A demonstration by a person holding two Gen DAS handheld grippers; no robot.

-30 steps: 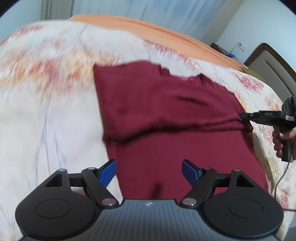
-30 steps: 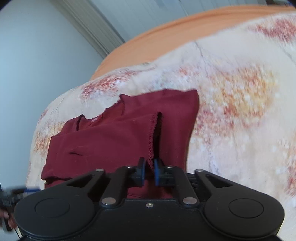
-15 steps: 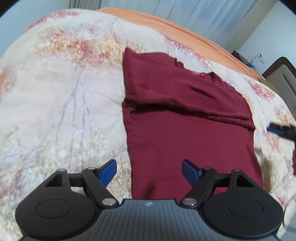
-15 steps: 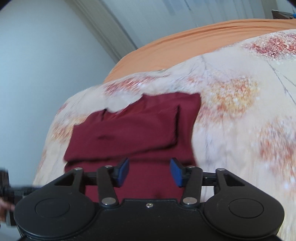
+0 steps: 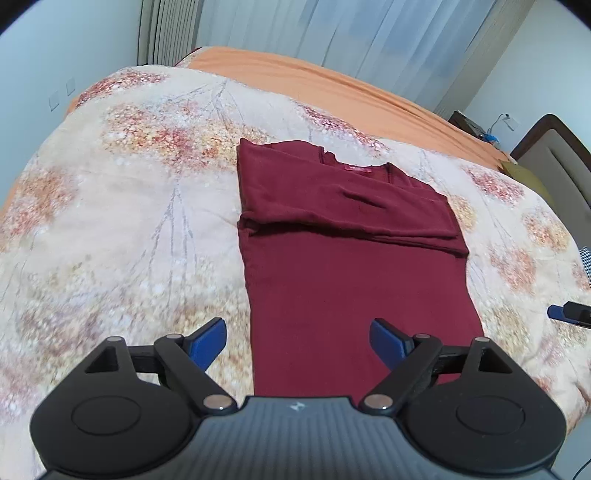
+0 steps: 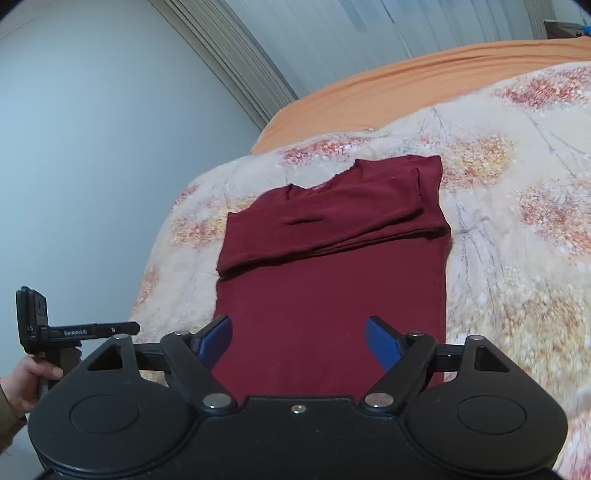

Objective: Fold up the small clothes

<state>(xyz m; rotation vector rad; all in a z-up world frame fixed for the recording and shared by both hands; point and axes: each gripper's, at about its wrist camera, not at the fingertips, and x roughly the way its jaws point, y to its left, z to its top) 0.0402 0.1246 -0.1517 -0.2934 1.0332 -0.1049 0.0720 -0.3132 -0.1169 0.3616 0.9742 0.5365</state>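
A dark red shirt (image 5: 354, 266) lies flat on the floral bedspread (image 5: 129, 229), with both sleeves folded in across its upper part. It also shows in the right wrist view (image 6: 332, 280). My left gripper (image 5: 297, 341) is open and empty above the shirt's near left hem. My right gripper (image 6: 299, 339) is open and empty above the near hem. The left gripper also shows at the left edge of the right wrist view (image 6: 96, 328). The right gripper's tip shows at the right edge of the left wrist view (image 5: 569, 314).
The floral bedspread (image 6: 517, 229) covers the bed over an orange sheet (image 5: 332, 85). Curtains (image 5: 369, 33) hang behind the bed. A headboard (image 5: 554, 158) and a nightstand (image 5: 469, 125) stand at the far right.
My right gripper has let go of the folded sleeve, opened and drawn back toward the hem. My left gripper has also drawn back, so the whole shirt shows.
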